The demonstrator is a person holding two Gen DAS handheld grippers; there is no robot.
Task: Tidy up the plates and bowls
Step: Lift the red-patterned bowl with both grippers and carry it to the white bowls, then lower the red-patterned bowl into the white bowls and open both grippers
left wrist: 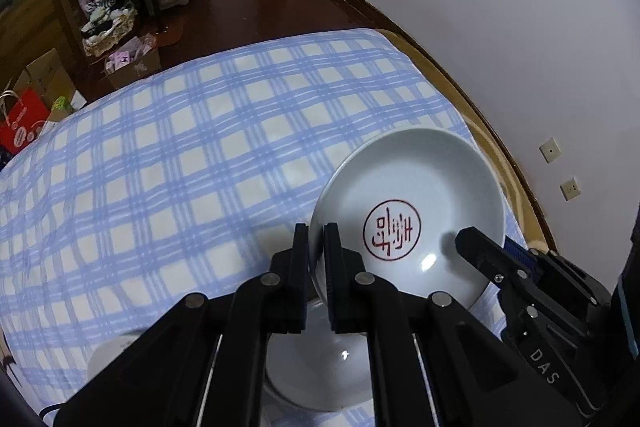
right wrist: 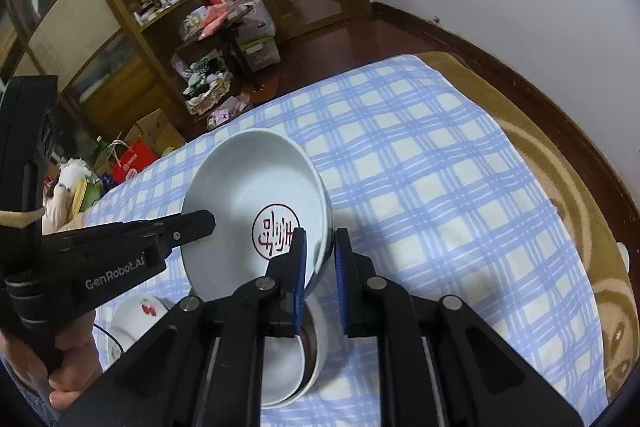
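Note:
A pale plate with a red round seal [left wrist: 408, 211] is held above the checked cloth, tilted. My left gripper [left wrist: 317, 239] is shut on its left rim. My right gripper [right wrist: 320, 247] is shut on its right rim; one of its fingers [left wrist: 474, 247] reaches over the plate in the left wrist view. The plate also shows in the right wrist view [right wrist: 248, 211]. Below it a white bowl [left wrist: 320, 367] stands on the cloth, also seen in the right wrist view [right wrist: 288, 367]. A small plate with a red cherry print [right wrist: 136, 319] lies to the left.
The table has a blue-and-white checked cloth [left wrist: 180, 167] over a brown edge [right wrist: 560, 155]. A white wall is close on the right. Shelves, boxes and a red bag [right wrist: 134, 159] stand on the floor beyond the far edge.

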